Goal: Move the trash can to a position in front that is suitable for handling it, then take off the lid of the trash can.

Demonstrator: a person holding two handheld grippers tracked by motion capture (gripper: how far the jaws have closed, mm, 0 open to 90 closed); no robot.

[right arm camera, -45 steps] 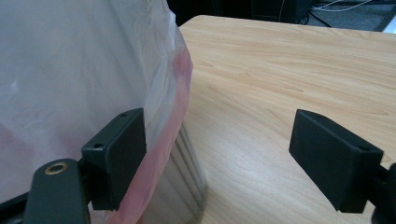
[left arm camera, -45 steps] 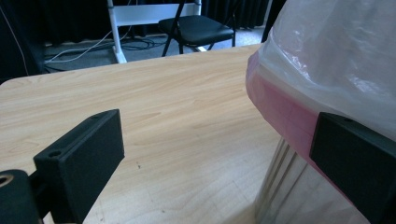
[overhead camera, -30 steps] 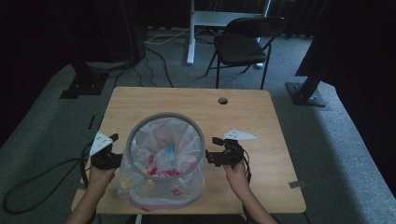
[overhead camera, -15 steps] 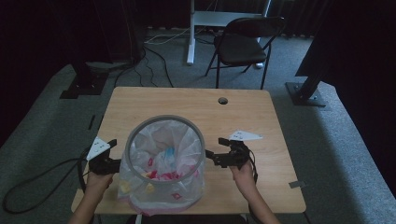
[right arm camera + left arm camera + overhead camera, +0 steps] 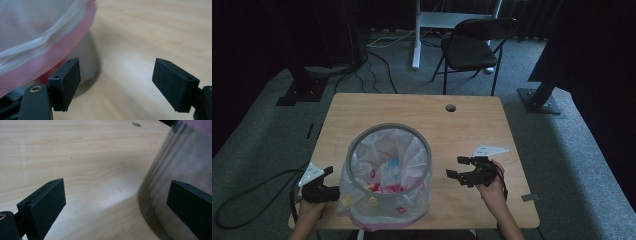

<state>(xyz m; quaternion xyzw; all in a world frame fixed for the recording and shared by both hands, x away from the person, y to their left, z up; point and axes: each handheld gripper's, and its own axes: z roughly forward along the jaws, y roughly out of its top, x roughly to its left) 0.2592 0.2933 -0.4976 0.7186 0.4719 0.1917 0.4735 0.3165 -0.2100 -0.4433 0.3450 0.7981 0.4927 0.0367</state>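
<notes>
A grey round bin (image 5: 388,126) lined with a clear plastic bag stands on the near left part of the wooden table (image 5: 472,125); colourful scraps lie inside it. My left gripper (image 5: 332,182) sits low by the bin's left side, open, with the bin wall (image 5: 180,162) just in front of its right jaw. In the left gripper view the gripper (image 5: 116,202) has bare table between its jaws. My right gripper (image 5: 455,166) hovers a short way right of the bin, apart from it. Its jaws (image 5: 116,80) have just been closing a little, stand open, and hold nothing; the bag (image 5: 37,32) bulges at the left.
A cable hole (image 5: 450,107) is near the table's far edge. A black folding chair (image 5: 474,47) stands on the carpet beyond the table. A cable (image 5: 252,195) loops on the floor at the left. The right half of the table is bare wood.
Both grippers have drawn back from the bin's rim. The left one has sunk toward the table's near left corner; the right one has slid right and nearer.
</notes>
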